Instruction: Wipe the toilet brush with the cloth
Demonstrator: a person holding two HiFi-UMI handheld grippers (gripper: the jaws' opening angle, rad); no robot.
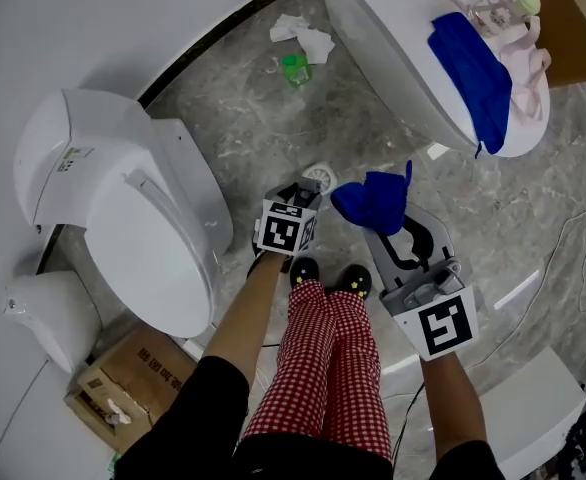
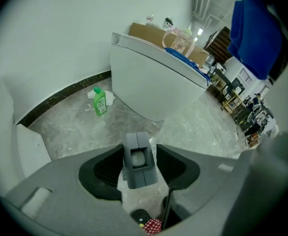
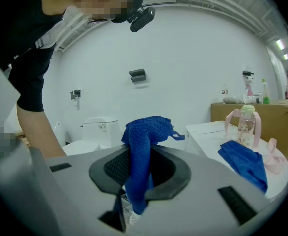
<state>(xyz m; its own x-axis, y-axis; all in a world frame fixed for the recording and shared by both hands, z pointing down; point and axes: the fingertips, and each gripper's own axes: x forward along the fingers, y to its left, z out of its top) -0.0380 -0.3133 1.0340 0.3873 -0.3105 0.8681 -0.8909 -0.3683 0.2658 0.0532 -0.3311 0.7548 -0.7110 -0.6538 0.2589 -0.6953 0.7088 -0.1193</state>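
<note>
My left gripper point(image 1: 303, 190) points down at the marble floor with its jaws shut on a small white part of the toilet brush point(image 2: 136, 158), held between the grey fingertips point(image 2: 145, 171). A white round ribbed end point(image 1: 318, 176) shows just past the tips in the head view. My right gripper point(image 1: 381, 218) is beside it on the right, shut on a blue cloth point(image 1: 371, 200). The cloth point(image 3: 139, 146) bunches above the jaws and hangs down between them. Cloth and brush are a little apart.
A white toilet point(image 1: 143, 218) stands at the left, a cardboard box point(image 1: 123, 378) beside it. A second white fixture point(image 1: 393, 48) at upper right carries another blue cloth point(image 1: 473, 63) and a pink bottle point(image 1: 503, 3). A green bottle point(image 1: 294, 68) and tissue point(image 1: 303, 36) lie on the floor.
</note>
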